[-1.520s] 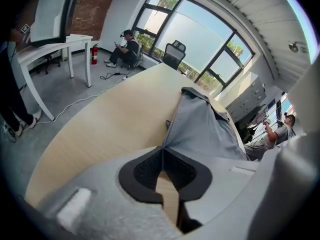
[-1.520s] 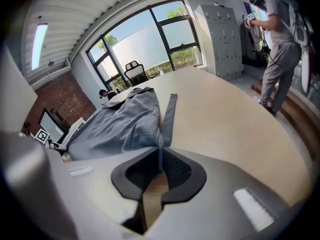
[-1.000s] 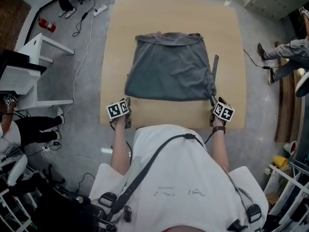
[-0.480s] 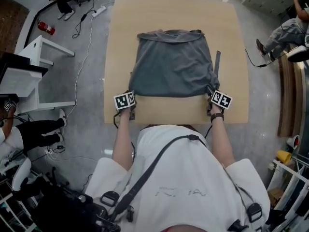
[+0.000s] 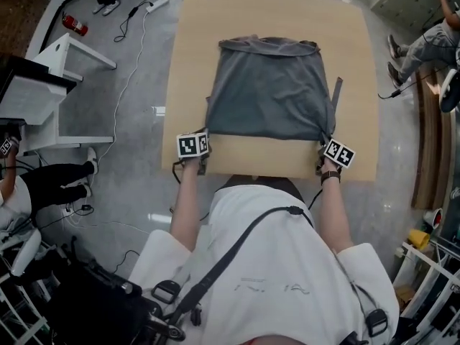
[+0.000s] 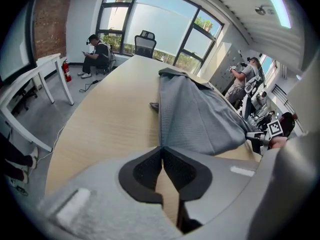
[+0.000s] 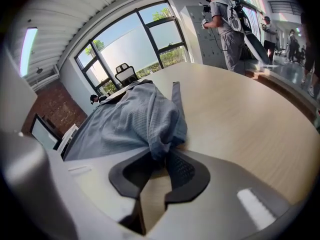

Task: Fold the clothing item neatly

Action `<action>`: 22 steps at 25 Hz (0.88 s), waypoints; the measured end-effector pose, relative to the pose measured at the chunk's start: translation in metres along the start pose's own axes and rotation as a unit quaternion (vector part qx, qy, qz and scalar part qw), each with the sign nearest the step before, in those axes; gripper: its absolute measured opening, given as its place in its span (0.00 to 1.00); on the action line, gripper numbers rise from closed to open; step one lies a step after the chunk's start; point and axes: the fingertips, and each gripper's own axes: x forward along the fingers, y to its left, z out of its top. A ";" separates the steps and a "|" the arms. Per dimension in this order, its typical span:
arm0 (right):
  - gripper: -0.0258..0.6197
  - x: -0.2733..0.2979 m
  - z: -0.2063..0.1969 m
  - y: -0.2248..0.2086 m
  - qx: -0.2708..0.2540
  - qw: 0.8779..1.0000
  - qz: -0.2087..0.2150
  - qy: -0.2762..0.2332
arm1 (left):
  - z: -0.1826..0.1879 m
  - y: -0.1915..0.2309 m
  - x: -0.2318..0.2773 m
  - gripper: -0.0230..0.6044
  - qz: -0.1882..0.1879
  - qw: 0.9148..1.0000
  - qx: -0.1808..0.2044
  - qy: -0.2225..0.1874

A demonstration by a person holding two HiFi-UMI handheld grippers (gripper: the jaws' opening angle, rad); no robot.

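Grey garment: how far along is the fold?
Early. Done: the grey garment lies spread on the table. In hand: left gripper and right gripper have just closed on its two near corners, fabric pinched in both. Still to do: the near edge is not yet lifted; the fold itself likely remains.

A grey garment (image 5: 269,88) lies spread on the pale wooden worktop (image 5: 194,63), with a gathered hem at the far side and a straight edge nearest the person. The left hand-held gripper (image 5: 205,135) sits at the near left corner and the right hand-held gripper (image 5: 325,142) at the near right corner; the jaws of both have just been closing on the cloth. A dark strip (image 5: 336,92) lies along the garment's right side. A red fire extinguisher (image 5: 74,26) lies on the grey floor (image 5: 136,121).
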 end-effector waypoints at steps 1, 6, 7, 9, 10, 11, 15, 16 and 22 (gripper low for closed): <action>0.15 -0.004 -0.006 0.001 -0.005 1.000 0.001 0.000 | -0.006 0.001 -0.006 0.06 0.000 1.000 -0.004 -0.002; 0.14 -0.035 -0.033 0.003 -0.002 1.000 0.025 -0.012 | -0.036 0.005 -0.041 0.06 0.000 1.000 -0.018 -0.018; 0.14 -0.042 -0.038 0.001 -0.008 0.999 0.031 -0.014 | -0.045 0.003 -0.047 0.06 0.002 1.000 -0.020 -0.019; 0.14 -0.054 -0.053 -0.003 -0.023 0.999 0.039 -0.010 | -0.066 0.000 -0.056 0.06 0.010 0.999 -0.031 -0.018; 0.13 -0.060 -0.062 -0.006 -0.028 0.999 0.043 -0.006 | -0.078 -0.002 -0.060 0.06 0.016 0.999 -0.040 -0.015; 0.13 -0.066 -0.072 -0.009 -0.030 0.999 0.045 -0.003 | -0.089 -0.003 -0.065 0.06 0.024 0.999 -0.046 -0.013; 0.14 -0.083 -0.098 -0.016 -0.055 0.997 0.063 -0.006 | -0.119 -0.005 -0.078 0.07 0.061 0.997 -0.028 -0.031; 0.17 -0.087 -0.097 -0.015 -0.071 0.995 0.066 -0.009 | -0.121 -0.005 -0.080 0.08 0.066 0.997 -0.026 -0.043; 0.31 -0.131 -0.079 0.004 -0.122 0.988 0.071 -0.058 | -0.115 -0.013 -0.131 0.14 0.085 0.990 -0.046 -0.107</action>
